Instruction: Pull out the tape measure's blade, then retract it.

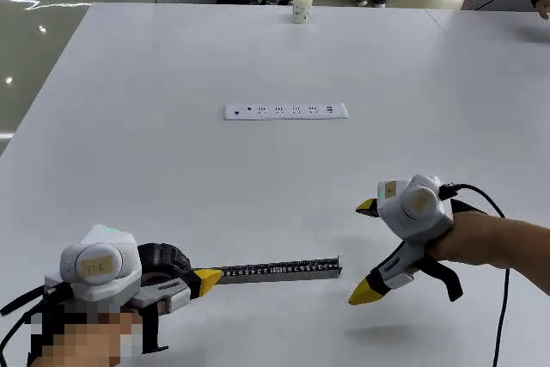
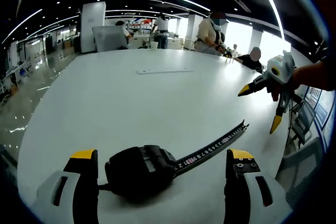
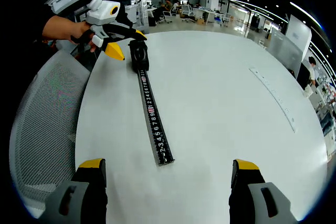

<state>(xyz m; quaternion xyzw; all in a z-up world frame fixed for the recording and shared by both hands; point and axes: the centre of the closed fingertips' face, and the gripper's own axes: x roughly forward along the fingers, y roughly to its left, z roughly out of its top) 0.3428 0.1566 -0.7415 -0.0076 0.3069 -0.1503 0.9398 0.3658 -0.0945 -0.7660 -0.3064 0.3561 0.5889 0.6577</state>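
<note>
Two claws (image 2: 161, 154) (image 1: 365, 249), one tape measure (image 1: 165, 262), one power strip (image 1: 285, 111), one cup (image 1: 302, 7) (seemingly paper, far off).

Only legible marking: white scale numerals on the black tape blade (image 3: 153, 121), which ends just ahead of and between the fingers (image 3: 90, 167) of the right gripper (image 3: 168, 165). Digits 2–9 readable near the tip. Paper cup (image 1: 302, 7) print is too small to read.
</note>
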